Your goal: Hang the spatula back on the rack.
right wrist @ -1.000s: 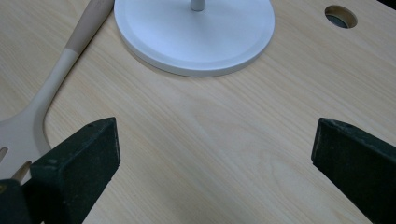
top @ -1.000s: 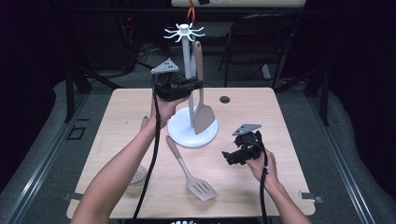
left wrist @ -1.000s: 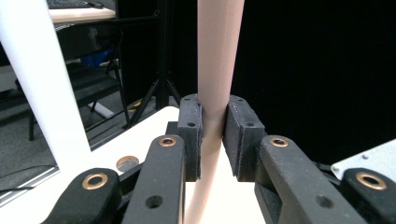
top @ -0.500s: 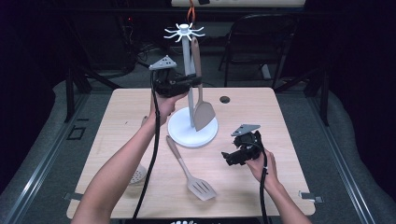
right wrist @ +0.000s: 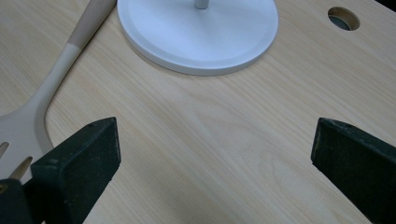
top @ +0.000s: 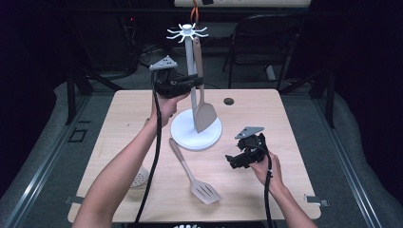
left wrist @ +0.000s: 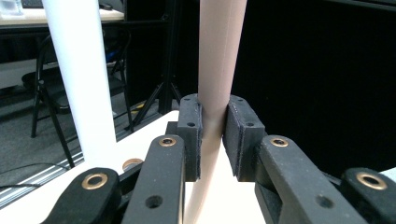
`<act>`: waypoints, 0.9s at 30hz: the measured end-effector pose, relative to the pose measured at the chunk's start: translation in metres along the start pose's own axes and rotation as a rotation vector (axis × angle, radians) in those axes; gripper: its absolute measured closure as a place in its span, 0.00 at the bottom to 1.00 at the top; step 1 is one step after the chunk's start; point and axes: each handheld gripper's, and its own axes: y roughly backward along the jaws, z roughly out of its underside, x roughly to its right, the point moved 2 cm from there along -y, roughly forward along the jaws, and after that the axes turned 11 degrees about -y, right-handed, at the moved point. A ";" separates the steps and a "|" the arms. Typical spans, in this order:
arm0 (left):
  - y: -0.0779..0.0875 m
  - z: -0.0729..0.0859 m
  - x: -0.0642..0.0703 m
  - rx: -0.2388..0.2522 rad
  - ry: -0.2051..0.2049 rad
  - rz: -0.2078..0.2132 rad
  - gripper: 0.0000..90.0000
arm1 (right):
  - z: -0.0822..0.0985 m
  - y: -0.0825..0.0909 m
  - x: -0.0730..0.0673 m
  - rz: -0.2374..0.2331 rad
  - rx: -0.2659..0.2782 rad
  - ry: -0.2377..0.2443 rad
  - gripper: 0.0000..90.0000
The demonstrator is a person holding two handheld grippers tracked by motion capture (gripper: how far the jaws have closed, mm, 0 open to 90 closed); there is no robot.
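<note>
Bare tabletop (top: 294, 123) around right claw (top: 233, 160), edges distant.

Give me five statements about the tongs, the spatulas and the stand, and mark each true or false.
1. The left tongs are shut on the handle of the solid spatula. True.
2. The right tongs hold the slotted spatula. False: they are open above the bare table, and that spatula lies flat beside them.
3. The solid spatula stands upright by the pole of the stand. True.
4. The slotted spatula hangs from the hooks on top of the stand. False: it lies on the table in front of the stand's base.
5. The stand has tipped over. False: it stands upright on its round white base.
</note>
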 end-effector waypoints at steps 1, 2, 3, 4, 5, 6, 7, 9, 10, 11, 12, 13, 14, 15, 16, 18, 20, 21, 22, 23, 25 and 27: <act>0.000 0.000 0.000 -0.001 0.001 -0.003 0.86 | 0.000 0.000 0.000 0.001 -0.001 0.001 0.01; 0.000 0.000 0.000 -0.002 0.004 -0.003 0.86 | 0.000 0.000 0.000 0.001 0.000 0.000 0.01; 0.000 0.001 -0.001 -0.004 0.005 -0.003 0.86 | 0.000 0.000 0.000 0.001 -0.001 0.002 0.01; 0.000 0.001 -0.001 -0.006 0.005 -0.003 0.86 | 0.000 0.000 0.000 0.001 -0.002 0.002 0.01; 0.000 0.001 -0.002 -0.008 0.007 -0.003 0.86 | 0.000 0.000 0.000 0.000 -0.002 0.003 0.02; 0.000 0.001 -0.002 -0.008 0.008 -0.003 0.86 | 0.000 -0.001 0.000 -0.001 -0.005 0.004 0.02; 0.000 0.001 -0.002 -0.007 0.012 -0.005 0.86 | 0.000 -0.001 -0.001 0.000 -0.007 0.004 0.02; 0.000 0.002 -0.004 -0.013 0.011 -0.013 0.86 | 0.000 -0.001 -0.001 -0.002 -0.009 0.006 0.02; 0.000 0.002 -0.004 -0.013 0.013 -0.016 0.86 | 0.000 -0.001 -0.001 -0.001 -0.009 0.007 0.02; 0.000 0.002 -0.004 -0.013 0.015 -0.019 0.86 | 0.000 -0.002 -0.001 -0.002 -0.010 0.008 0.02; 0.000 0.002 -0.005 -0.014 0.014 -0.022 0.86 | 0.000 -0.002 -0.001 0.000 -0.010 0.008 0.02; 0.000 0.002 -0.006 -0.017 0.014 -0.025 0.86 | 0.000 -0.002 -0.001 0.000 -0.010 0.008 0.02; 0.000 0.003 -0.006 -0.018 0.020 -0.029 0.85 | 0.000 -0.002 -0.001 -0.001 -0.010 0.009 0.02; 0.000 0.003 -0.008 -0.015 0.027 -0.027 0.85 | 0.000 -0.002 -0.001 -0.001 -0.011 0.009 0.02; 0.000 0.004 -0.009 -0.014 0.036 -0.022 0.85 | 0.000 -0.002 -0.001 0.001 -0.010 0.009 0.02; 0.001 0.006 -0.011 -0.007 0.057 -0.022 0.84 | 0.000 -0.001 -0.001 0.003 -0.011 0.011 0.02; 0.001 0.007 -0.013 -0.006 0.065 -0.026 0.83 | 0.000 -0.002 -0.001 0.004 -0.012 0.012 0.02; 0.002 0.007 -0.014 -0.005 0.072 -0.027 0.83 | 0.000 -0.002 -0.001 0.002 -0.013 0.012 0.02; 0.002 0.007 -0.014 -0.005 0.074 -0.029 0.83 | 0.000 -0.002 -0.001 0.001 -0.012 0.012 0.02; 0.002 0.008 -0.015 -0.003 0.076 -0.030 0.83 | 0.000 -0.002 -0.001 0.001 -0.012 0.012 0.02; 0.003 0.008 -0.015 -0.007 0.083 -0.032 0.82 | 0.000 -0.002 -0.001 -0.002 -0.012 0.011 0.02; 0.004 0.008 -0.015 -0.008 0.091 -0.029 0.80 | 0.000 -0.002 -0.001 -0.006 -0.010 0.005 0.02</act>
